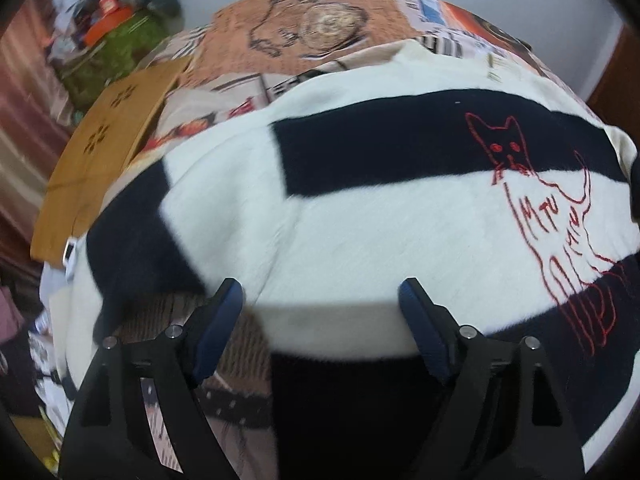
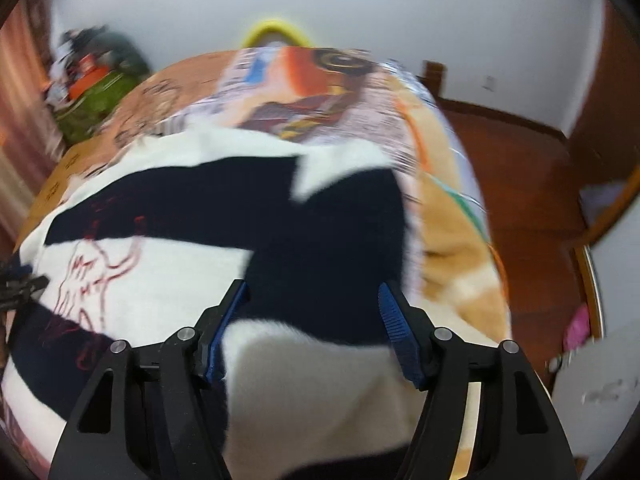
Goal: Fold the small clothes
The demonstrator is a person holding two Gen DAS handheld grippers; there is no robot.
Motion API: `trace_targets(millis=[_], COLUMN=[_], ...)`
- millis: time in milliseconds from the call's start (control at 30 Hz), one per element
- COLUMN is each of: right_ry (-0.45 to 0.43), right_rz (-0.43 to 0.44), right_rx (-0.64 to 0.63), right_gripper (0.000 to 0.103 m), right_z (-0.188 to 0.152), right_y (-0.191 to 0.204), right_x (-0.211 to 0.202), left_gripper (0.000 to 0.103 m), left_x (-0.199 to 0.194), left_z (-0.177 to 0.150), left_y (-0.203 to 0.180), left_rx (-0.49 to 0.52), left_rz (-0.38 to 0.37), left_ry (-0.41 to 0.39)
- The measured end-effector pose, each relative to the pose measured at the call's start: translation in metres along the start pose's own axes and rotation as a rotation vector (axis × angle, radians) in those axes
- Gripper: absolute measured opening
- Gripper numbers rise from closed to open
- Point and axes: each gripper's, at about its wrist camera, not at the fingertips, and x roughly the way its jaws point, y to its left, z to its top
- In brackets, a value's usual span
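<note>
Your left gripper (image 1: 320,300) has its jaws spread wide with nothing pinched between them; the blue pads (image 1: 218,328) stand apart above the near edge of the sweater (image 1: 360,232). Your right gripper (image 2: 312,312) is also open, its jaws parted over a black-and-white fold of the same sweater (image 2: 320,248), and the pads do not press on the cloth. The sweater, white with broad black bands and a red line-drawn cat (image 1: 560,216), lies spread on the bed over a patterned bedspread (image 1: 304,28). In the left wrist view a sleeve is folded in across the body at the left. A tan cardboard box (image 1: 100,152) sits just beside the sweater on the left. The right wrist view is blurred; wooden floor (image 2: 520,200) shows to the right of the bed
</note>
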Motion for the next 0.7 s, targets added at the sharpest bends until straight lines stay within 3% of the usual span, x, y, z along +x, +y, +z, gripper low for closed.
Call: trace_targets(millis=[200, 333, 467, 700], right_ry=[-0.016, -0.064, -0.144, -0.190], right_rz=[-0.046, -0.069, -0.070, 0.062], right_rx=[0.025, 0.025, -0.040, -0.156], right_gripper=[0.064, 0.065, 0.067, 0.068], right_z=[-0.011, -0.007, 0.003, 0.016], right_y=[-0.019, -0.016, 0.011, 0.084], right_x=[-0.013, -0.033, -0.058, -0.065], left_gripper=[0.080, 0.081, 0.081, 0.081], left_x=[-0.027, -0.043, -0.044, -0.025], left_z=[-0.025, -0.045, -0.065, -0.093], left_y=[0.045, 0.094, 0.141, 0.182], left_rx=[-0.132, -0.289, -0.466, -0.707], left_rz=[-0.005, -0.047, -0.148, -0.412], left_ry=[-0.036, -0.063, -0.056, -0.052])
